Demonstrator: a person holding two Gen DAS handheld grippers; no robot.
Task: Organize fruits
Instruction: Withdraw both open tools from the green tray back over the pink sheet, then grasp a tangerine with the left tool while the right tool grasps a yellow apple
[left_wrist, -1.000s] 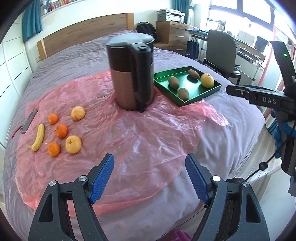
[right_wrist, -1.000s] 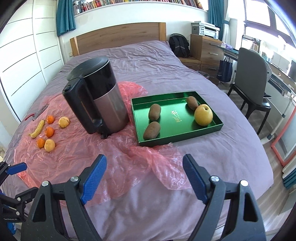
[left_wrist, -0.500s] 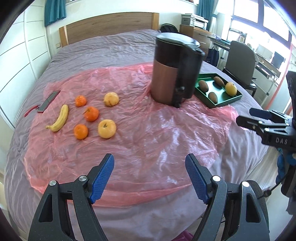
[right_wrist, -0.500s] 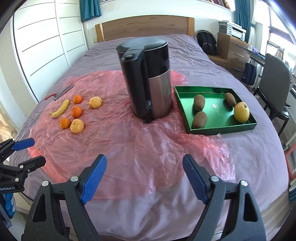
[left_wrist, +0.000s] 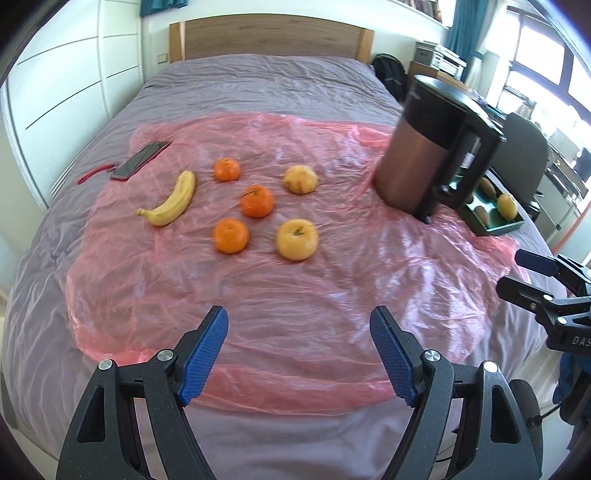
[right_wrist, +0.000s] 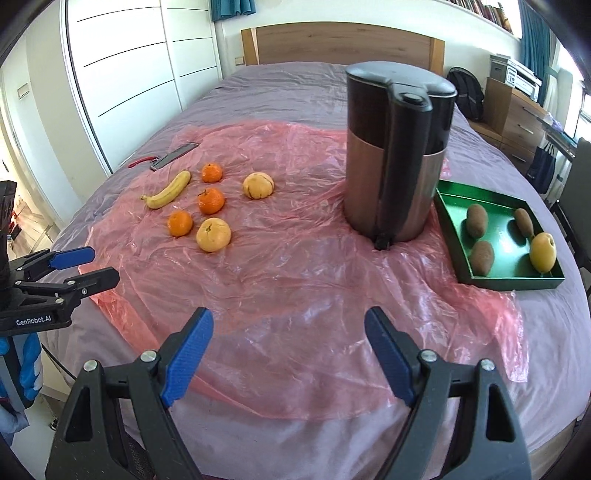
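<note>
Six loose fruits lie in a cluster on the pink plastic sheet (left_wrist: 295, 295) that covers the bed (left_wrist: 258, 81): a yellow banana (left_wrist: 168, 205) curving at the far left, three bright oranges (left_wrist: 231, 235) with dimpled skin, and two paler yellow-orange round fruits. The nearer pale fruit (left_wrist: 297, 239) shows a small stem dimple on top; the farther one (left_wrist: 300, 179) has darker marks on its skin. None of the six touches another.

A green tray (right_wrist: 452, 236) sits to the right, its near corner on the sheet's edge. It holds three brown fuzzy kiwis (right_wrist: 476, 220), lying apart, and one smooth yellow apple (right_wrist: 542, 252) near the tray's right rim.

Between the cluster and the tray stands a tall kettle (right_wrist: 391, 162), upright, with a metal body, dark upper part and black handle facing the cameras. Beyond the banana, a phone (left_wrist: 140, 160) with a red strap lies at the sheet's far left edge.

The left tool (left_wrist: 297, 354) hangs over the sheet's near edge, blue pads wide apart with nothing between them. The right tool (right_wrist: 288, 349) hangs likewise over the near part of the sheet, its jaws spread wide and empty. Each tool shows at the edge of the other's view, and neither touches any fruit.
</note>
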